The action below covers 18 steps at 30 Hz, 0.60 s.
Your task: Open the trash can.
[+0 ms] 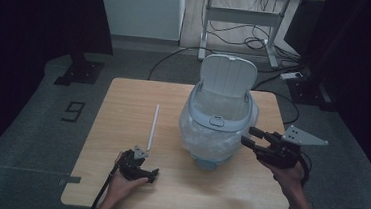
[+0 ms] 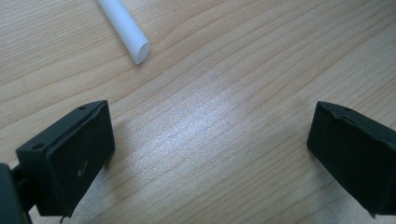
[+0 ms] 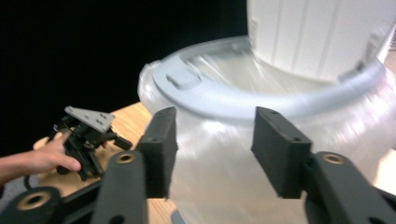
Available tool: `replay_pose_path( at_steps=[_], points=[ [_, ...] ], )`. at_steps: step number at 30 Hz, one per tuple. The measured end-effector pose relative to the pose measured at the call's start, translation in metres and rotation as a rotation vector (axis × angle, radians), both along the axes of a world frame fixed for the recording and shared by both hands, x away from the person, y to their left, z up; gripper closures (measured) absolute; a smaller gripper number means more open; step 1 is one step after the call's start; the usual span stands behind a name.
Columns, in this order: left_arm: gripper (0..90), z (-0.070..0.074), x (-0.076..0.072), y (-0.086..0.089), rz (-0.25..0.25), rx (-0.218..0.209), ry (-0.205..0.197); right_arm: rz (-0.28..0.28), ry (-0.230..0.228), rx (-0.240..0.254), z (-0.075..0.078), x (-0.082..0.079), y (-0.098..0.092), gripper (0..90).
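Right claw [image 3: 212, 149] (parted), bin [image 3: 261, 100] seemingly just ahead

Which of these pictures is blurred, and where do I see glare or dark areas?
Right gripper view: the bin and its clear liner are smeared by motion, while the black jaws stay sharp. Left gripper view: sharp, with a pale sheen on the wooden table below the white tube. High view: dim, with dark surroundings.

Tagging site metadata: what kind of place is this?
Probably a lab or recording studio: a small wooden table on grey floor, dark curtains either side, a height-adjustable desk with loose cables behind.
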<state>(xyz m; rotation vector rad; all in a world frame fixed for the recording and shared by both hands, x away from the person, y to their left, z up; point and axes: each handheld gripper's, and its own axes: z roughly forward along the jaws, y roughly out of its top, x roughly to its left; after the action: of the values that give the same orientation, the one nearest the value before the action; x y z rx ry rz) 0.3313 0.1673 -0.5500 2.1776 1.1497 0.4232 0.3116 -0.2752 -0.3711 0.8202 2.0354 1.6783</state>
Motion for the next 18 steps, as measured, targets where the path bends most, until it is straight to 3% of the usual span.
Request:
replay_pose_path(
  at_steps=[4, 11, 16, 18],
  points=[
    [0.2, 0.0, 0.0, 0.0, 0.0, 0.0, 0.0, -0.03, 0.013, 0.008, -0.021, -0.006, -0.011, 40.3],
    [0.2, 0.0, 0.0, 0.0, -0.002, 0.002, 0.0, -0.086, 0.071, 0.03, -0.062, -0.007, -0.027, 38.4],
    [0.2, 0.0, 0.0, 0.0, -0.001, 0.002, 0.0, -0.104, 0.147, 0.056, -0.095, -0.005, -0.035, 38.1],
    [0.2, 0.0, 0.0, 0.0, -0.001, 0.002, 0.0, -0.107, 0.173, 0.034, -0.103, -0.004, -0.036, 37.8]
  ],
)
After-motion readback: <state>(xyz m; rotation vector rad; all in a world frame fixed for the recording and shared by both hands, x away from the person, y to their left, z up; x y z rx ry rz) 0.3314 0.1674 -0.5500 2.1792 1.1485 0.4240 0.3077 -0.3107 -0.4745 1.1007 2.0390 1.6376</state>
